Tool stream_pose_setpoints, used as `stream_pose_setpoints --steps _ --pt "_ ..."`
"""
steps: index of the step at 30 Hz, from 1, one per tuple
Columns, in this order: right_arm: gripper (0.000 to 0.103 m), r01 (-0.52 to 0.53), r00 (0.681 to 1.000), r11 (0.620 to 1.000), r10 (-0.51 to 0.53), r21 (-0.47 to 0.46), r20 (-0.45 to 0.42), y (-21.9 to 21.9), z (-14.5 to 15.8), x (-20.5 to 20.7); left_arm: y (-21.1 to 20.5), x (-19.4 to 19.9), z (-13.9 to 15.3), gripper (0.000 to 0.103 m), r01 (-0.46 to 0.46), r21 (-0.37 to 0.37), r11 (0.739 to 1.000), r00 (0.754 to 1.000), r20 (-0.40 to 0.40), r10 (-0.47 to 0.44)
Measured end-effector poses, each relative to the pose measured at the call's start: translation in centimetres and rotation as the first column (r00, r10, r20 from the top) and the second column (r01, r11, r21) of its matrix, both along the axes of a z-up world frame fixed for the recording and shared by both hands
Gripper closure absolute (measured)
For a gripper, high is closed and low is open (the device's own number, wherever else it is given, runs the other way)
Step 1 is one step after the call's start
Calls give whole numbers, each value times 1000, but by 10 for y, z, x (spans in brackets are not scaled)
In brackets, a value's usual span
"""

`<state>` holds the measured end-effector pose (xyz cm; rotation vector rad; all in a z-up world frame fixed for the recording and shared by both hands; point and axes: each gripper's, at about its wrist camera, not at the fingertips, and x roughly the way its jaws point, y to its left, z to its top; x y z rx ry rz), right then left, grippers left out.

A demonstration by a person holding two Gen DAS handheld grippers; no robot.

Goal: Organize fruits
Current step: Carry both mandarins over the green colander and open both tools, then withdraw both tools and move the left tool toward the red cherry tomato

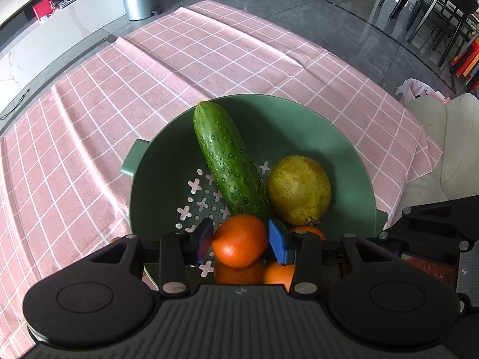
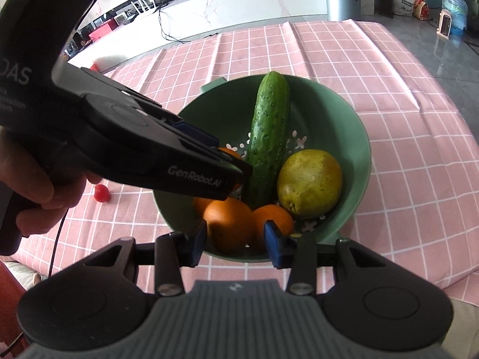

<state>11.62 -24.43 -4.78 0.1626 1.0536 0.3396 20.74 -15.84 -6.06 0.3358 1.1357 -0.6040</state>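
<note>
Pink checked cloth covers the counter; on it, the green plastic colander holds the fruit. My left fingers bracket a round orange, loosened to leave it there; my right fingers wait part-open, empty.

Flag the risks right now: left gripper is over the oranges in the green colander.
1. The left gripper straddles an orange with a visible gap at the pads; released onto the other oranges, it may roll.
2. The cucumber leans on the colander wall just behind the gripper; a nudge could shift it against the pear.
3. A small red fruit lies loose on the tablecloth and could get bumped away.
</note>
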Motion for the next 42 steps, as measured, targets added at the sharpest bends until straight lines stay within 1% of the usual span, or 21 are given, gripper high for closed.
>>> stream_pose_setpoints --steps 1,3,8,10,13,16,21,23,26,29,32,35,39,42 --pt "59 4 1000 1000 -4 -4 3 0 1 -1 0 -1 1 49 -3 -4 1000 1000 4 3" --pt "55 13 1000 1000 -12 -23 12 0 5 -3 1 -4 5 44 -5 -12 1000 1000 17 5" --pt "45 31 999 997 -28 -68 44 -1 15 -10 5 -14 23 43 -9 -34 999 997 76 12" --pt "43 49 997 996 -44 -78 60 -2 20 -13 9 -21 34 42 -15 -49 999 994 104 20" --pt "36 89 992 992 -80 -90 95 -3 28 -22 19 -32 51 38 -26 -73 997 989 144 36" --pt "35 144 983 987 -135 -69 126 -3 36 -32 31 -45 64 38 -27 -74 997 985 166 39" --pt "34 221 967 974 -226 48 122 1 41 -53 53 -67 72 38 -3 -41 999 984 178 10" --pt "33 234 964 970 -241 73 116 9 39 -62 64 -75 70 38 11 -40 999 984 179 -4" --pt "33 234 965 969 -241 76 106 24 34 -69 80 -83 62 38 34 -40 999 984 176 -27" --pt "34 218 969 973 -225 75 103 41 32 -76 100 -87 53 38 22 -34 999 988 155 -16" --pt "34 194 972 980 -199 51 126 58 30 -84 120 -91 46 38 19 -43 999 989 148 -13" --pt "34 174 975 984 -178 35 133 72 26 -87 140 -92 35 38 14 -50 999 992 123 -8" --pt "35 156 980 987 -158 27 118 87 17 -86 163 -89 17 38 -27 -45 999 996 78 30" --pt "42 145 983 989 -144 0 115 98 11 -84 179 -89 6 38 -72 -74 995 996 52 76"
